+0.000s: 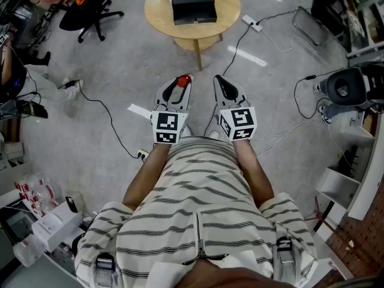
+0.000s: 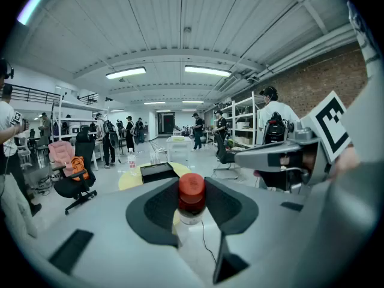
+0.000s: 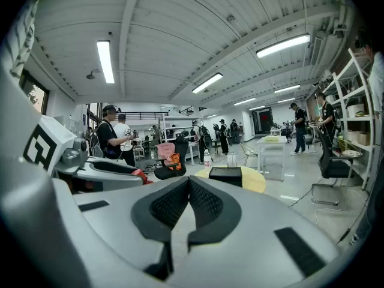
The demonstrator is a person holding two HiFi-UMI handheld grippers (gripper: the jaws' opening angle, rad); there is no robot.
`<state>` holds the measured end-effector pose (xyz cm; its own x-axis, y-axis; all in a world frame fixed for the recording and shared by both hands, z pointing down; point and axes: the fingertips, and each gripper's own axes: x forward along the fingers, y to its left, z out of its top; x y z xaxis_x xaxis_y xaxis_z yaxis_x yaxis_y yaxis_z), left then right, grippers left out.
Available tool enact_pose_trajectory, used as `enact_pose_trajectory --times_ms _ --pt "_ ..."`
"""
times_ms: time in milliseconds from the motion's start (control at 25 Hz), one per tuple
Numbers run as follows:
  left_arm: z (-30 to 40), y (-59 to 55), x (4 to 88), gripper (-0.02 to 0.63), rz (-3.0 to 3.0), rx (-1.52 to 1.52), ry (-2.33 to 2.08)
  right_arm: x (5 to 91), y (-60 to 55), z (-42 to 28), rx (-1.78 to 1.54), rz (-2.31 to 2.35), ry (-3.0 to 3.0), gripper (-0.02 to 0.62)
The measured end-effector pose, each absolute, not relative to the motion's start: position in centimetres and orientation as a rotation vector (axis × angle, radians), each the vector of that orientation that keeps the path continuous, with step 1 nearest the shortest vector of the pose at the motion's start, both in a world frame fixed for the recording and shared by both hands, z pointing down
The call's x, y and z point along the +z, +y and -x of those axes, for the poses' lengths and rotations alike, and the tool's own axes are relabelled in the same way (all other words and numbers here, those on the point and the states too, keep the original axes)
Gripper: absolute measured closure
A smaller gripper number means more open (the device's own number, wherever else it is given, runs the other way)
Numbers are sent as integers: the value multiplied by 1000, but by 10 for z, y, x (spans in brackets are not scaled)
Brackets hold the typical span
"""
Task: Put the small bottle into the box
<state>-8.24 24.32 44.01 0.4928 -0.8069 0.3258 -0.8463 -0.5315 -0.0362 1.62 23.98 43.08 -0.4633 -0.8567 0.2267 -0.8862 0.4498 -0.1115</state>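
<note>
A small clear bottle with a red cap (image 2: 191, 195) stands between the black pads of my left gripper (image 2: 192, 206), which is shut on it. In the head view the red cap (image 1: 183, 80) shows at the tip of the left gripper (image 1: 178, 86), held over the floor in front of me. My right gripper (image 1: 221, 84) is beside it, jaws together and empty; its own view shows the pads (image 3: 189, 206) meeting. The black box (image 1: 193, 5) lies on a round wooden table (image 1: 157, 14) ahead, also seen as a box (image 2: 157, 171) in the left gripper view and a box (image 3: 225, 175) in the right.
A water bottle (image 2: 131, 160) stands on the table's left side. Cables (image 1: 102, 104) and a power strip (image 1: 251, 22) cross the grey floor. An office chair (image 1: 84, 11) stands at the left, shelving (image 1: 345, 179) at the right. Several people stand in the room behind.
</note>
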Motion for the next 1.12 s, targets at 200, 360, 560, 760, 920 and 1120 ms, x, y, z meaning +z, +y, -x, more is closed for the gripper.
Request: enact_pose_trajectory --times_ms 200,360,560,760,920,1120 --pt "74 255 443 460 -2593 469 -1457 434 251 -26 364 -1548 -2580 577" --pt "65 262 444 461 -2583 463 -1459 435 257 -36 408 -1551 -2585 577" --pt "48 267 451 461 -2575 465 -1449 437 262 -51 388 -1545 -2571 575" --pt "26 272 451 461 -2576 467 -1457 435 262 -70 364 -1531 -2595 577" --pt "16 278 450 461 -2569 462 -1488 430 266 -82 351 -1522 -2628 575" --pt "16 283 440 461 -2533 409 -1514 429 266 -76 351 -1480 -2649 577"
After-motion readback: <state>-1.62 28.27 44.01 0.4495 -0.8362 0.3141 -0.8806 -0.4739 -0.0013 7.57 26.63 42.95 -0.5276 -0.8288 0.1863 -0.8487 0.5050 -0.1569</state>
